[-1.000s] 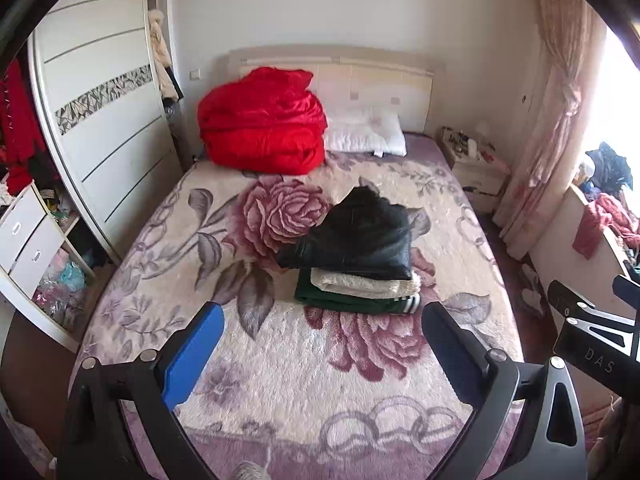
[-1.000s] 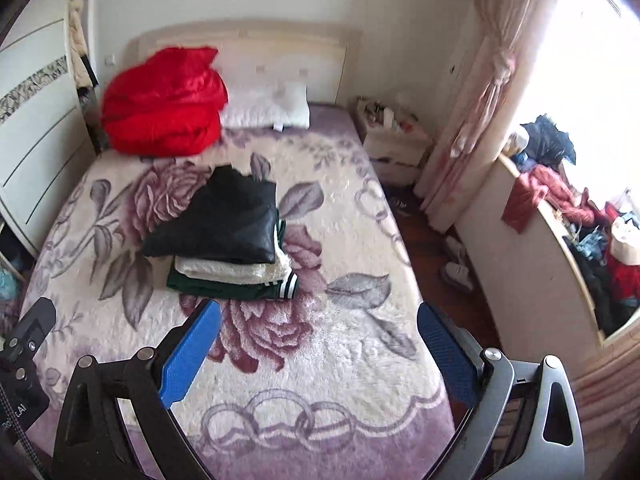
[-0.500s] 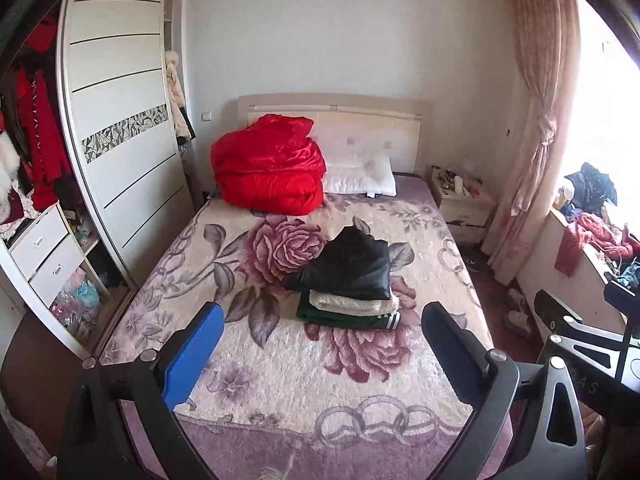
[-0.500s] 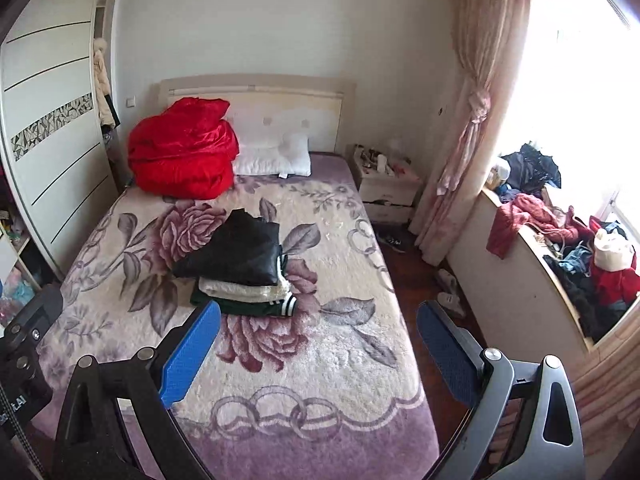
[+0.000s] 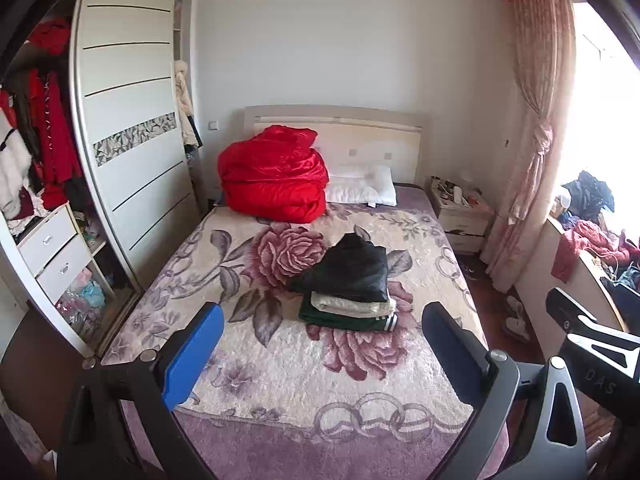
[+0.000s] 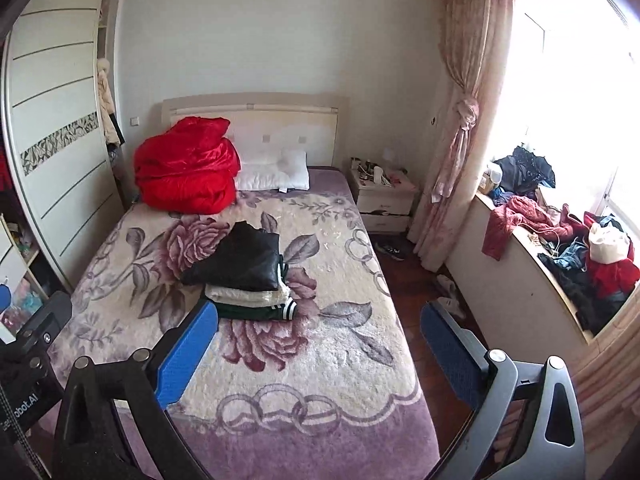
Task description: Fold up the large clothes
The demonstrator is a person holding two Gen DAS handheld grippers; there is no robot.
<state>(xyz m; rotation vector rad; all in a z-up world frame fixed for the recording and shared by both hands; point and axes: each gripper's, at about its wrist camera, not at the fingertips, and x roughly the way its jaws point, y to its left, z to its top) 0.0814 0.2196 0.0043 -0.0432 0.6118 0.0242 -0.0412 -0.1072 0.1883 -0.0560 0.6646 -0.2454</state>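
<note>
A stack of folded clothes rests mid-bed: a black jacket (image 5: pixel 352 270) (image 6: pixel 240 260) on top, a cream garment (image 5: pixel 348 306) (image 6: pixel 248 296) under it, a dark green one with white stripes (image 5: pixel 348 320) (image 6: pixel 260 312) at the bottom. My left gripper (image 5: pixel 320 354) is open and empty, held back over the foot of the bed (image 5: pixel 280 384). My right gripper (image 6: pixel 318 352) is open and empty too, over the bed's foot (image 6: pixel 304 384) and its right edge. Both are well short of the stack. The right gripper's body shows at the right edge of the left wrist view.
A red quilt (image 5: pixel 276 176) (image 6: pixel 184 168) and a white pillow (image 5: pixel 362 190) (image 6: pixel 276 174) lie at the headboard. A wardrobe (image 5: pixel 128 152) stands left, a nightstand (image 6: pixel 384 200) and a pink curtain (image 6: pixel 460 128) right. Loose clothes (image 6: pixel 560 240) heap on the window ledge.
Both grippers have pulled back and up from the bed, so the stack looks smaller and more of the room shows. The stack has not moved; both stay open.
</note>
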